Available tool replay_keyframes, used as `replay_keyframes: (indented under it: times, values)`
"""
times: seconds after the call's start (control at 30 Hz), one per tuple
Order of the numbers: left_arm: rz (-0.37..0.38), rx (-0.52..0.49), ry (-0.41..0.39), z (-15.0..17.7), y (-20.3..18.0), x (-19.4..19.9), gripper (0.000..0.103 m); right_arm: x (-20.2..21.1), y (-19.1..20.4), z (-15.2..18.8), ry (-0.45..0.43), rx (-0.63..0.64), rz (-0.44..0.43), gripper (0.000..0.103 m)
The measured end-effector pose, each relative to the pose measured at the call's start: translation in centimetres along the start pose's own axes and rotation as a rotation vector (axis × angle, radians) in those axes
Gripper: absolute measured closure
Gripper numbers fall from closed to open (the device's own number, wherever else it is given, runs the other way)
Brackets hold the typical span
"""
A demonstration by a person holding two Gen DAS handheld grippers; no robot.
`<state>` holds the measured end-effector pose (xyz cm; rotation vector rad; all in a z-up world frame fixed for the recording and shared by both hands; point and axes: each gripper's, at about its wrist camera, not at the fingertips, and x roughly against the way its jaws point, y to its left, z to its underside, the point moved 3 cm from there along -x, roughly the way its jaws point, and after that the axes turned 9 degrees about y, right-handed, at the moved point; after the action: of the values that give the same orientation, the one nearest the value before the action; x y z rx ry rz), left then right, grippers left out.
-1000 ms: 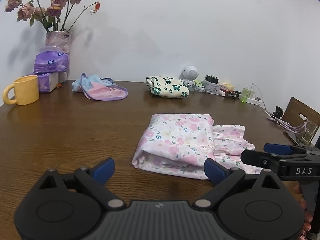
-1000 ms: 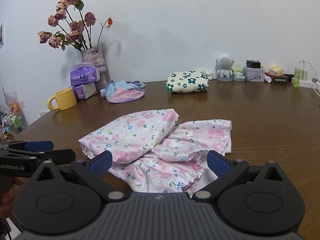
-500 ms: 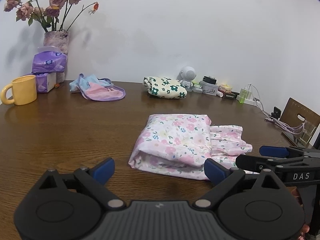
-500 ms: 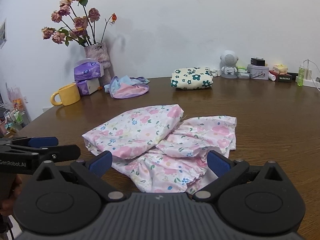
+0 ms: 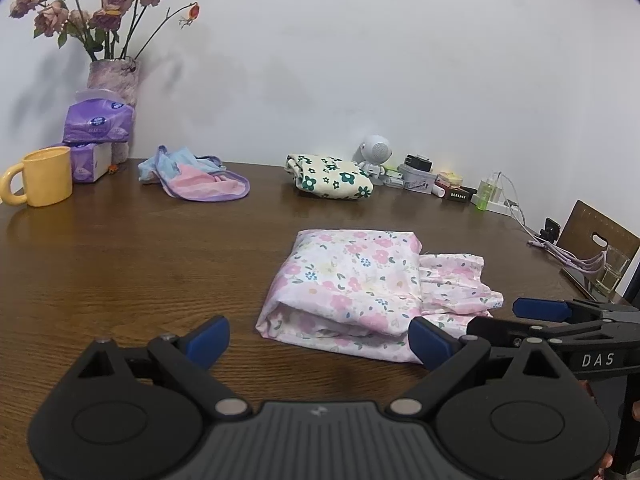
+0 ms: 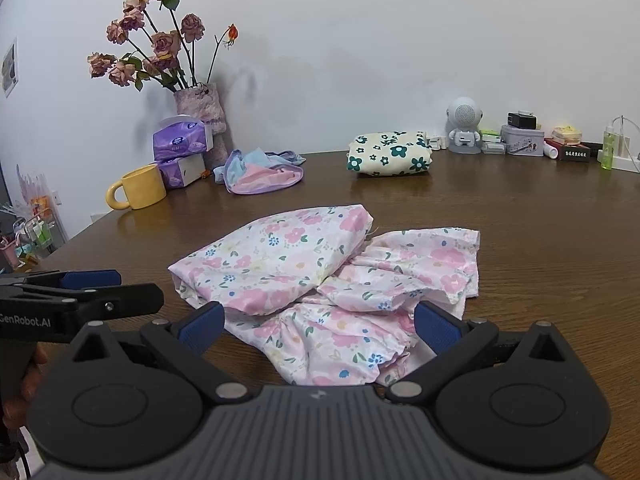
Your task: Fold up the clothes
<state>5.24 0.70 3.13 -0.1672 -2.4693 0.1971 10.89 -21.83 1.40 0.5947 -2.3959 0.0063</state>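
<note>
Table (image 5: 120, 264): brown wood, round-edged; near edge hidden behind both gripper bodies.
Pink dress (image 6: 320, 276): floral, partly folded, mid-table; folded half lies over a ruffled skirt part; its near hem is cut off by the right gripper's body.
Left gripper (image 5: 318, 338): fingers wide apart, empty, low above the table just short of the dress; its right pad (image 5: 428, 342) overlaps the hem, contact unclear.
Right gripper (image 6: 318, 326): fingers wide apart, empty, straddling the near hem; whether touching cannot be told.
Folded cloth (image 5: 332, 178): cream, green flowers, far side.
Loose garment (image 6: 260, 172): pink-blue, crumpled.
Vase (image 6: 200, 108) with flowers; tissue packs (image 6: 180, 152), stacked.
Mug (image 5: 40, 176): yellow.
Small items by the wall: too small to name.
</note>
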Motion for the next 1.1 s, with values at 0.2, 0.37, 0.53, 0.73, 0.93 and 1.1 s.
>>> replay_keyframes:
  times: [0.2,0.37,0.53,0.73,0.93,1.1]
  values:
    - [-0.008,0.006,0.01,-0.2,0.4,-0.2,0.007,0.0,-0.3,-0.4,-0.001,0.009,0.019,0.0]
    - [-0.032,0.016,0.015,-0.8,1.2,-0.5,0.007,0.8,-0.5,-2.1,-0.038,0.09,0.052,0.0]
    - [-0.04,0.046,0.029,-1.7,2.3,-1.0,0.007,-0.4,0.1,-4.2,-0.012,0.207,0.013,0.002]
    - [-0.048,0.086,0.084,-2.6,3.5,-2.0,0.007,-3.9,0.6,-6.2,0.081,0.305,-0.029,0.026]
    - [0.027,0.182,0.135,-3.4,4.8,-3.3,0.007,-6.9,-0.9,-6.5,0.192,0.276,-0.087,0.07]
    - [0.087,0.255,0.203,-3.7,5.6,-5.2,0.008,-8.3,-2.0,-5.6,0.233,0.239,-0.114,0.071]
